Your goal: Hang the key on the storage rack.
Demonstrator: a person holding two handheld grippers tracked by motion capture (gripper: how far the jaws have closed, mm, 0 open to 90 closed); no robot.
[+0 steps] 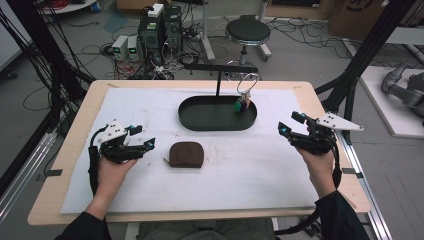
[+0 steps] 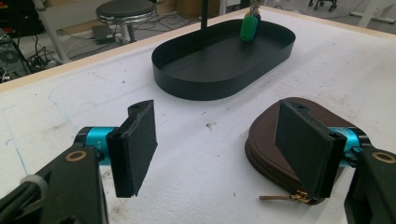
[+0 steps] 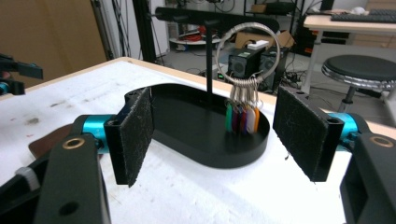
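Left hand-held gripper (image 2: 217, 149): jaws apart, empty; brown zip pouch (image 1: 186, 154) just beside it, rightward; right hand-held gripper (image 1: 291, 126) apart, farther.

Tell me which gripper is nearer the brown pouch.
The left gripper: the brown zip pouch lies just beside its jaws, while the right gripper is across the mat.

Brown pouch (image 1: 186, 154), black tray (image 1: 200, 122), white mat (image 1: 280, 165), green tag (image 2: 248, 27)
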